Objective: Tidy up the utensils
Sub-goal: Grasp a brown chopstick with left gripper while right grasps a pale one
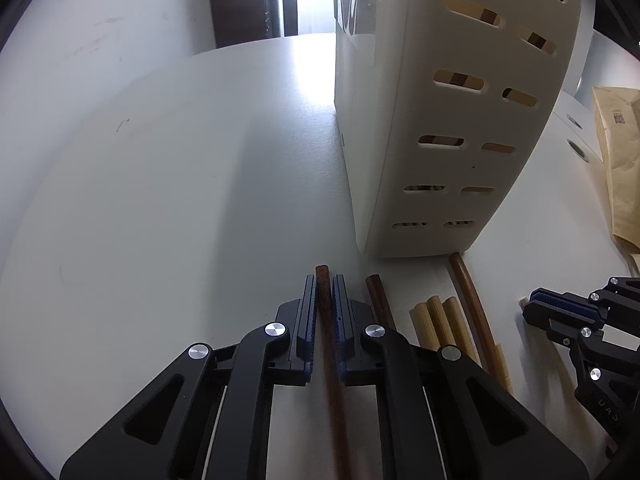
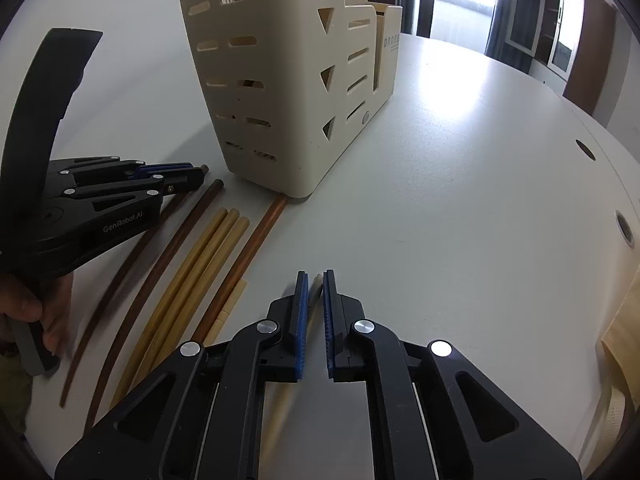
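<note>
One white table (image 1: 180, 184), matte, faintly scuffed, rounded edge; two round holes near its rim in the right wrist view.

Caddy (image 2: 288, 92): cream plastic, tall, stepped compartments, walls pierced with rounded slots and triangles. Brown and pale sticks show through the slots in the left wrist view. Stands upright on the table.

Paper bag (image 1: 620, 160): tan, creased, at the table's right side.

Chopsticks lie loose on the table in front of the caddy, roughly parallel, ends toward it:
- three pale bamboo chopsticks (image 2: 208, 248), side by side, touching;
- dark sticks (image 2: 176, 240), smooth, round-ended, brown wood; one reddish stick's end touches the caddy's base.

Left gripper (image 1: 324, 312): black frame, blue ribbed pads, silver pivot pins. Angled down at the table. Jaws closed on a dark chopstick (image 1: 323, 276), whose end pokes out past the fingertips. A hand (image 2: 28, 308) holds its handle at the table edge.

Right gripper (image 2: 316, 292): same build, angled down. Jaws drawn in on a pale chopstick (image 2: 317, 285), thin, tip showing between the pads. It sits to the right of the loose row.
</note>
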`<state>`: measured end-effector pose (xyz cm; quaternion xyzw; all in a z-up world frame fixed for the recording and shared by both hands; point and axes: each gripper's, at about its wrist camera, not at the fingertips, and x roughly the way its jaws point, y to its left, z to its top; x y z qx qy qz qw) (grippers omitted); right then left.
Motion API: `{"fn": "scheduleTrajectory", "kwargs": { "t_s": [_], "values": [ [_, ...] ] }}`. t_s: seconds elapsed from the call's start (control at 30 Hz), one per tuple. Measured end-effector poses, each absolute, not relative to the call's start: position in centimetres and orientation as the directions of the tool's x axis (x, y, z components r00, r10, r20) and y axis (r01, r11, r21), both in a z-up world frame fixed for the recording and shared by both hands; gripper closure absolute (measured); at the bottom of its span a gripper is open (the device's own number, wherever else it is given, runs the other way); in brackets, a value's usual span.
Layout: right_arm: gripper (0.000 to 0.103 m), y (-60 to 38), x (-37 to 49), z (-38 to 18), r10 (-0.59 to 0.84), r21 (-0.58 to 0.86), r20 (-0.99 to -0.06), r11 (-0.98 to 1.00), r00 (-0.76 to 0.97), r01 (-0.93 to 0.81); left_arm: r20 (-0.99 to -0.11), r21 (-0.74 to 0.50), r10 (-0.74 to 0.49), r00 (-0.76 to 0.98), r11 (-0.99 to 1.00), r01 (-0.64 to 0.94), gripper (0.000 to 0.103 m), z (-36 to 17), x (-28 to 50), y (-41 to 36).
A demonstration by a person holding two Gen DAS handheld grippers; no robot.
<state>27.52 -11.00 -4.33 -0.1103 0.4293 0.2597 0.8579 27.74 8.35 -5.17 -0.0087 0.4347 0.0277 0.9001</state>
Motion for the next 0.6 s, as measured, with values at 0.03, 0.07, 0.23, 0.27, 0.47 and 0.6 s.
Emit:
{"fn": "scheduleTrajectory", "kwargs": {
  "t_s": [0.03, 0.07, 0.23, 0.27, 0.47, 0.6],
  "values": [
    [0.097, -11.2, 27.6, -4.1, 0.356, 0.038, -0.790, 0.841, 0.499, -0.539, -0.773, 0.005, 0.043, 0.633, 0.998, -0.062, 0.096, -4.8, 27.5, 8.4],
    [0.097, -11.4, 27.6, -3.8, 0.362, 0.044, -0.785, 0.842, 0.502, -0.538, -0.763, 0.003, 0.042, 0.645, 0.998, -0.061, 0.096, -4.4, 27.4, 8.6],
    [0.097, -12.3, 27.4, -2.2, 0.396, 0.073, -0.754, 0.844, 0.524, -0.532, -0.709, -0.025, 0.035, 0.704, 0.997, -0.074, 0.096, -2.0, 26.3, 9.2],
    [0.097, -12.5, 27.4, -1.9, 0.401, 0.077, -0.749, 0.844, 0.528, -0.531, -0.699, -0.030, 0.034, 0.715, 0.997, -0.077, 0.096, -1.7, 26.1, 9.3],
    [0.098, -12.6, 26.8, 0.3, 0.434, 0.090, -0.702, 0.841, 0.565, -0.534, -0.643, -0.056, 0.023, 0.766, 0.996, -0.077, 0.096, 0.4, 24.5, 9.8],
    [0.098, -12.5, 26.1, 1.9, 0.459, 0.095, -0.667, 0.834, 0.587, -0.544, -0.598, -0.066, 0.017, 0.801, 0.995, -0.070, 0.096, 2.0, 23.8, 10.1]
  ]
}}
